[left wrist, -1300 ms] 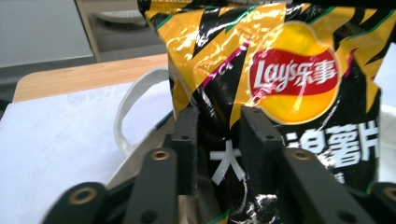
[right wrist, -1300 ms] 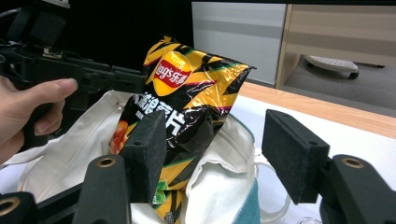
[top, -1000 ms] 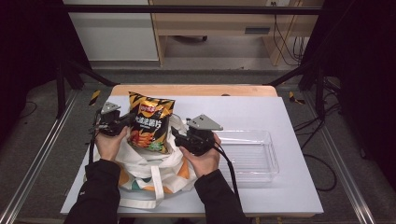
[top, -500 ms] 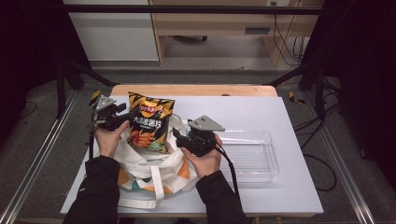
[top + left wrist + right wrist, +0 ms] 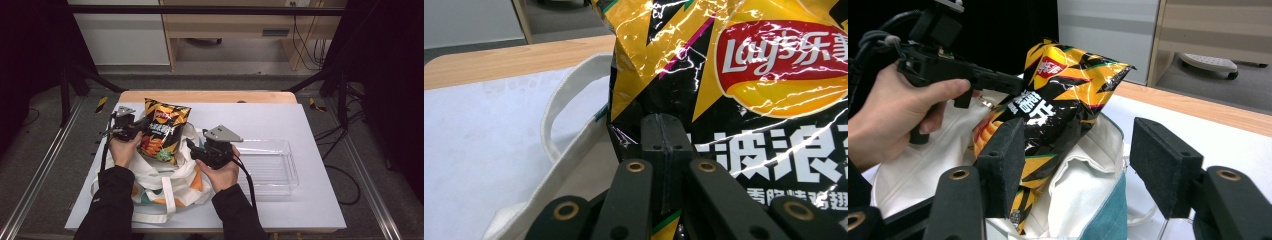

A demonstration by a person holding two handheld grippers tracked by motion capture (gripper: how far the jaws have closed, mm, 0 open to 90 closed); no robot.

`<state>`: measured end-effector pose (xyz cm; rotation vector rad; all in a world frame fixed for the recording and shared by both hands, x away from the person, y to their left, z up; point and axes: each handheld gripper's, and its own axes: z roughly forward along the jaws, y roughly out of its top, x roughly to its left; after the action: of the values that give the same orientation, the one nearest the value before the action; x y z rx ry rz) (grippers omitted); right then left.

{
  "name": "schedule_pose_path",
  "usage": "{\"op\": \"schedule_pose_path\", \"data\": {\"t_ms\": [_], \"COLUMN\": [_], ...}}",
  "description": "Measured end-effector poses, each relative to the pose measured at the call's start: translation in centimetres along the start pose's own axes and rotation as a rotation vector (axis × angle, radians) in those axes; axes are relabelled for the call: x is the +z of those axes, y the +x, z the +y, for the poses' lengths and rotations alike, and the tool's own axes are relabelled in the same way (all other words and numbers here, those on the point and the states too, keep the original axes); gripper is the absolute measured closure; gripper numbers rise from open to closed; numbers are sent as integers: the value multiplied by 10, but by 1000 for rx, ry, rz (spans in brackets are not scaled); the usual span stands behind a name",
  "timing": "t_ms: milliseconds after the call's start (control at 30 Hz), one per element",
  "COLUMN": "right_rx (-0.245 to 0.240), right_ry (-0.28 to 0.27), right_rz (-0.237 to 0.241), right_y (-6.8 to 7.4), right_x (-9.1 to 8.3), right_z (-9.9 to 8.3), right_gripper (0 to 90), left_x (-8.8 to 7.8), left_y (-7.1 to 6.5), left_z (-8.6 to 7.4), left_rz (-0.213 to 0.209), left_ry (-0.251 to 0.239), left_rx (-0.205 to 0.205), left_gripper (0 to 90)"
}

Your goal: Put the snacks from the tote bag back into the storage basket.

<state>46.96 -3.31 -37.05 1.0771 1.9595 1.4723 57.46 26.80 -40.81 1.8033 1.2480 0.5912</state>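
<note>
Left gripper point(image 5: 142, 125): jaws clamped on chip bag point(image 5: 162, 131) edge
Right gripper point(image 5: 192, 149): jaws apart, beside tote bag point(image 5: 165, 187)

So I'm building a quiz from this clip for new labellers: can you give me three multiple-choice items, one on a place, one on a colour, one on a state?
1. Where is the clear plastic tray?
A. right of the tote bag
B. inside the bag
C. on the floor

2. Main colours of the Lay's chip bag?
A. blue and white
B. yellow and black
C. plain green

3. State of the left tool?
A. open, apart from the bag
B. lying on the table
C. shut on the chip bag

Key: 1 A, it sits on the table beside the tote bag. 2 B, see its print. 3 C, jaws closed on its edge.
</note>
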Motion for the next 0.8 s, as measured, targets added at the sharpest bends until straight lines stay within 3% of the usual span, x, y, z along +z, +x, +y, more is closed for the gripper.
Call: {"op": "schedule_pose_path", "data": {"t_ms": [100, 167, 267, 333, 400, 467, 600, 700, 800], "right_rx": [-3, 0, 1, 3, 5, -3, -13, -7, -3], "right_ry": [-3, 0, -3, -2, 3, 14, 28, 31, 32], "right_rz": [2, 2, 11, 19, 30, 41, 46, 47, 47], "right_y": [-1, 0, 3, 7, 11, 17, 22, 22, 21], "right_x": [0, -1, 1, 3, 8, 13, 18, 18, 18], "right_z": [-2, -3, -4, -4, -5, -7, -9, -10, -11], "right_gripper": [389, 389, 390, 389, 389, 385, 377, 374, 373], "left_x": [-10, -14, -21, -20, -15, -11, -6, -5, -6], "left_y": [4, 9, 13, 16, 17, 20, 20, 18, 16], "left_z": [-2, -3, -7, -11, -17, -22, -26, -28, -27], "left_rz": [9, -22, -19, -57, -75, -101, -142, -162, -190], "left_ry": [-20, -8, 0, 4, 29, 20, 27, 45, 46], "left_rx": [9, -7, 17, -17, -26, -60, -94, -85, -78], "left_gripper": [899, 773, 638, 525, 463, 416, 384, 376, 476]}}
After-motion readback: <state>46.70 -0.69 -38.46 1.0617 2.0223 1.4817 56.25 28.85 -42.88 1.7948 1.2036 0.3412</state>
